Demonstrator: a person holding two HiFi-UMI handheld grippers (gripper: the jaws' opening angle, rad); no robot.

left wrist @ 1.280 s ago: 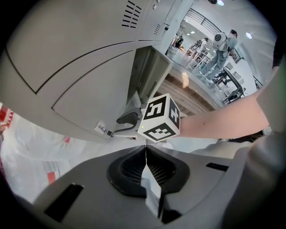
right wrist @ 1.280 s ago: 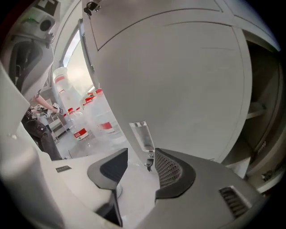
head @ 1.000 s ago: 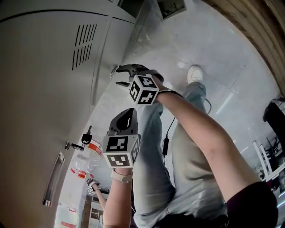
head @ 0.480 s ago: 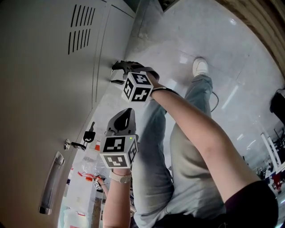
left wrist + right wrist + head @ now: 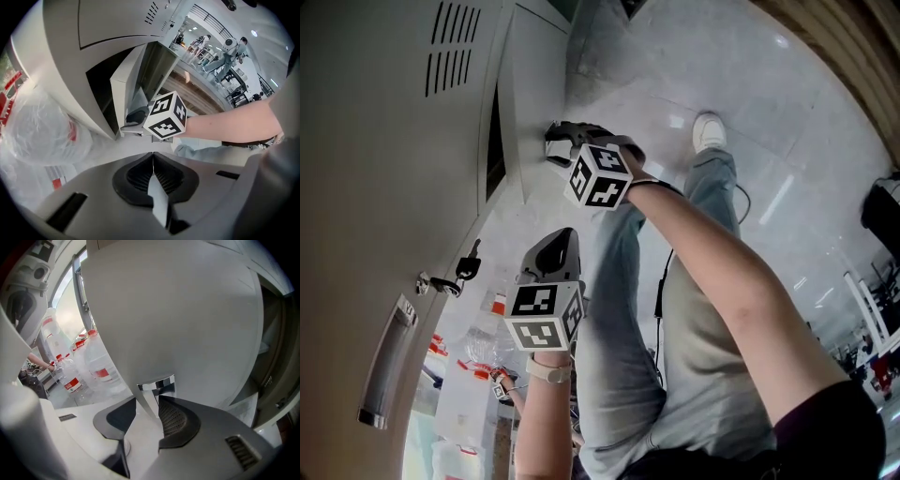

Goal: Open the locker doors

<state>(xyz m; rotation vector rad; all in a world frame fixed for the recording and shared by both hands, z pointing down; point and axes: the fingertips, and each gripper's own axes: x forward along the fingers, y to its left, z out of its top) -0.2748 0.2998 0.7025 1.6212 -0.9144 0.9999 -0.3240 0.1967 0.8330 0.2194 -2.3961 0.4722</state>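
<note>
Locker door (image 5: 530, 84) now stands ajar, previously shut. Right tongs (image 5: 148, 403), just closing, grip its chrome handle (image 5: 157, 383); left tongs (image 5: 153, 158) closed, empty.

I'm seeing the grey left gripper (image 5: 561, 236) and right gripper (image 5: 555, 142) carrying black-and-white marker cubes; the person is wearing pale jeans (image 5: 619, 366), a white shoe (image 5: 709, 131) and a dark sleeve (image 5: 830, 431).

The left gripper (image 5: 153, 161) has its jaws together, with nothing between them. At 12 o'clock the right gripper (image 5: 136, 118) sits at the ajar door's (image 5: 125, 86) edge. A clear bottle (image 5: 42, 126) lies at 9 o'clock.
</note>
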